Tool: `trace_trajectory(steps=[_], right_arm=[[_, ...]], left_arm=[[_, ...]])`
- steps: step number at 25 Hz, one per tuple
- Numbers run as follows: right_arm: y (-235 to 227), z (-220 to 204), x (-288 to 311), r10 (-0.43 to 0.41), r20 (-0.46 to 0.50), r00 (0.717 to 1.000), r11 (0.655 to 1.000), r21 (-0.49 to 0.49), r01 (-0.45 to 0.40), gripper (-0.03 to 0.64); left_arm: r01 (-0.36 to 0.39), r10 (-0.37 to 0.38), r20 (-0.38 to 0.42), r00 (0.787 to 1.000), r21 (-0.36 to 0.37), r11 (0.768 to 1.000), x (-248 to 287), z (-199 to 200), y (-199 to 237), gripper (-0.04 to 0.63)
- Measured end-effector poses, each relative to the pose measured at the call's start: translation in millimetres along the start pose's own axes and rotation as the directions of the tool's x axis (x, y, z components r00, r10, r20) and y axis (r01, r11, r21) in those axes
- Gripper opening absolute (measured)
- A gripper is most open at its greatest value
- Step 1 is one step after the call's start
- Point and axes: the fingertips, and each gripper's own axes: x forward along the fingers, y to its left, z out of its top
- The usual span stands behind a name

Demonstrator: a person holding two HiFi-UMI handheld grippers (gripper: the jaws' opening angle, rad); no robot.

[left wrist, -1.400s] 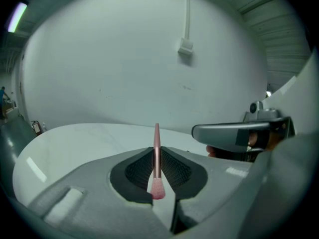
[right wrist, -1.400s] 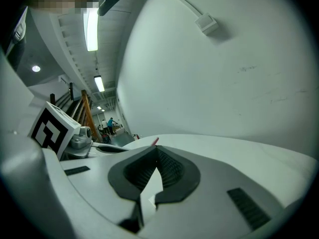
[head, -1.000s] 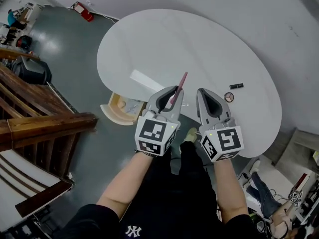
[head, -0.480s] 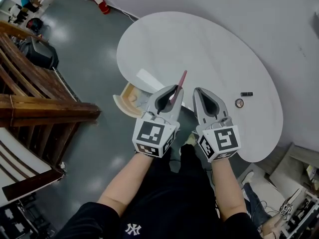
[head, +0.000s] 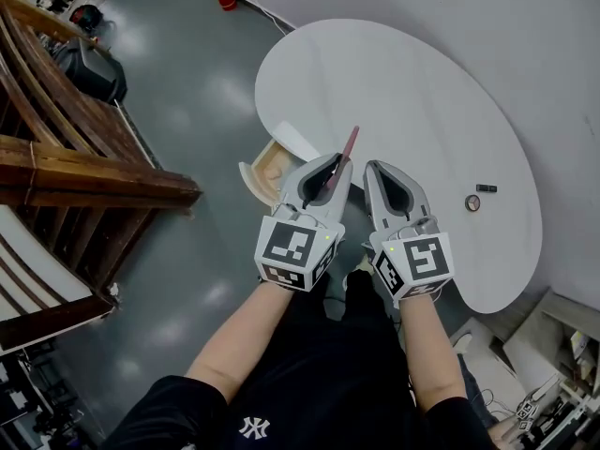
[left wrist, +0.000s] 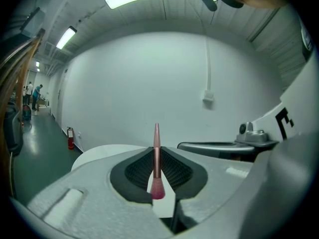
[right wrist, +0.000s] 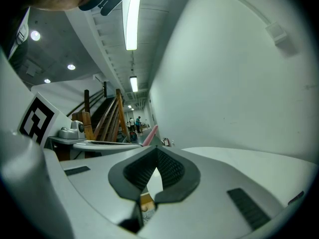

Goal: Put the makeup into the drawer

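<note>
Left gripper (head: 328, 165) is clenched on a pink makeup brush (left wrist: 156, 156), bristles low between the jaws and handle pointing out past their tips. Right gripper (head: 380, 172) is just to its right, jaws closed together on nothing. Both are held at the near edge of the white table (head: 394, 92). An open drawer (head: 267, 169) lies just left of them. A round compact (head: 472, 202) and a black tube (head: 486, 188) lie on the table, well right.
</note>
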Motion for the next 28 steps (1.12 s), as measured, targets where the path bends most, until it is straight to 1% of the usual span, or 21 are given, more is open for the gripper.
trace_trajectory(steps=[6,12,21,28], right_arm=[[25,-5,17,0.032,-0.013,0.999,0.999,-0.003,-0.032,0.015],[48,-16,39,0.067,-0.033,0.997,0.998,-0.001,-0.067,0.015],[77,-55,79,0.119,-0.078,0.99,0.993,0.023,-0.118,0.015],[92,-97,110,0.134,-0.117,0.984,0.99,0.046,-0.13,0.015]], left_arm=[[-0.026,0.026,0.002,1.0,-0.005,1.0,-17,-2,23,0.052],[-0.066,0.066,-0.01,0.998,-0.018,0.998,-30,-14,52,0.052],[-0.136,0.134,-0.059,0.989,-0.045,0.99,-43,-56,105,0.052],[-0.175,0.167,-0.097,0.981,-0.071,0.982,-45,-98,146,0.052]])
